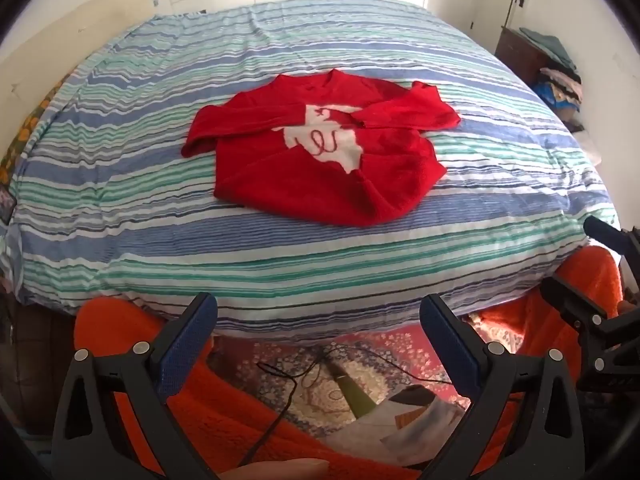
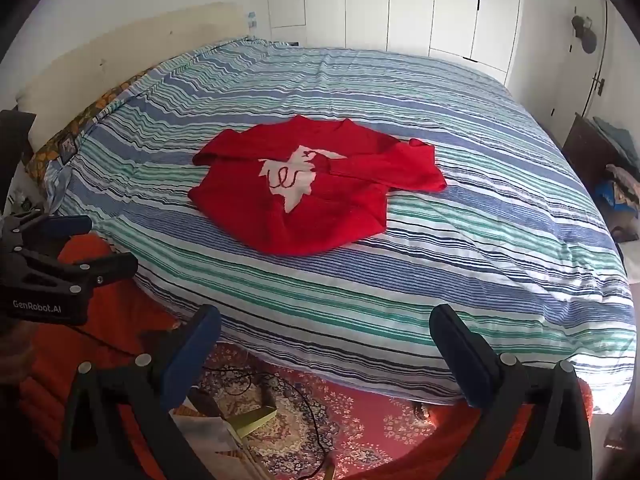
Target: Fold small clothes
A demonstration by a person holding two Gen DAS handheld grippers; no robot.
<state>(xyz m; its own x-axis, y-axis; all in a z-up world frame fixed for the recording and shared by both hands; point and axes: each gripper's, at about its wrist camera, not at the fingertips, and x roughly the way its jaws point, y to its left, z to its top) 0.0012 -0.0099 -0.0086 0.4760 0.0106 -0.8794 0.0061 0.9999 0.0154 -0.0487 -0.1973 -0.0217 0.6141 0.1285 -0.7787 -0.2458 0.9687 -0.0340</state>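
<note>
left wrist: left gripper (image 1: pixel 318 340) jaws spread wide, empty, held off the near edge of the bed (image 1: pixel 280 280); red sweater (image 1: pixel 320 152) lies mid-bed, both sleeves crossed over chest; right gripper (image 1: pixel 600 276) at right edge | right wrist: right gripper (image 2: pixel 324 354) jaws apart, empty; sweater (image 2: pixel 312 196) well ahead; left gripper (image 2: pixel 86 246) at left, fingers apart; rug (image 2: pixel 360 420) below

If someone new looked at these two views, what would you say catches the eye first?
The red sweater stands out first: it lies in the middle of the striped bed cover, its sleeves folded across a white design on the chest. Next come the two open claws, the left claw and the right claw, both empty and held off the near edge of the bed, above a patterned red rug.
</note>
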